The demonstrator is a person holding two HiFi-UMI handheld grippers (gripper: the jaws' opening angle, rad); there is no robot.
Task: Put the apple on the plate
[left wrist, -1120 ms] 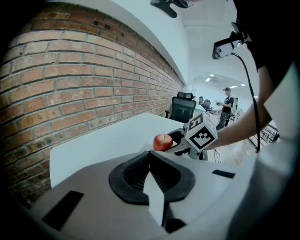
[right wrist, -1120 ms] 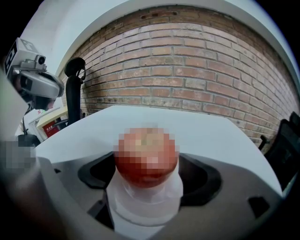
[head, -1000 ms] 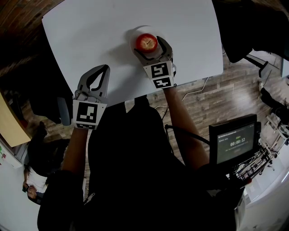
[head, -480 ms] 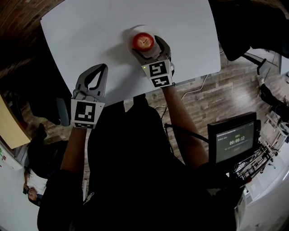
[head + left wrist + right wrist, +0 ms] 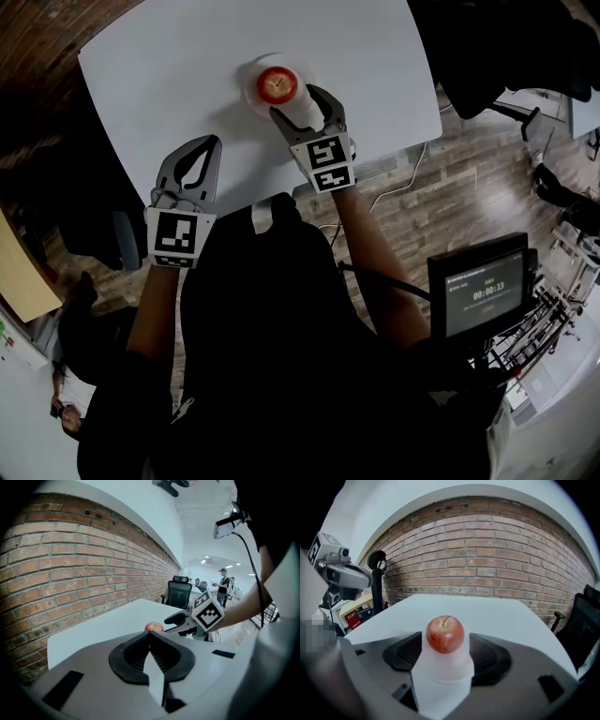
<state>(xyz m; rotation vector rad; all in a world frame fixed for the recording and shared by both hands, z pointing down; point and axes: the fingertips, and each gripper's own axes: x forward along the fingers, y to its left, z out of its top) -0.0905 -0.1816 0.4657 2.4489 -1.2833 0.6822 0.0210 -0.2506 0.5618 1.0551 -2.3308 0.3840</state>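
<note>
The right gripper (image 5: 298,103) is backing away from the apple (image 5: 277,84). A second ago its jaws were sitting around the apple. Now the apple is sitting just past their tips, and nothing is touching it. The jaws are standing wide apart and are closing a little, with nothing held between them. The apple is resting on the plate (image 5: 250,86), out on the table (image 5: 169,75). So the job is looking done: the apple is lying where it should be, and the hand is only pulling clear. The left gripper (image 5: 208,145) is waiting over the near side of the table, well apart from the plate. Its jaws are pressing together and holding nothing. Some things are hard to see. The plate is white on a white table, so only a faint round edge is showing in the head view. In the right gripper view the plate is blending into the table, and I am not able to pick out its rim. In the left gripper view the apple is looking tiny, and its bottom is hiding behind that gripper's own body. The person's dark body is covering the near edge of the table.
</note>
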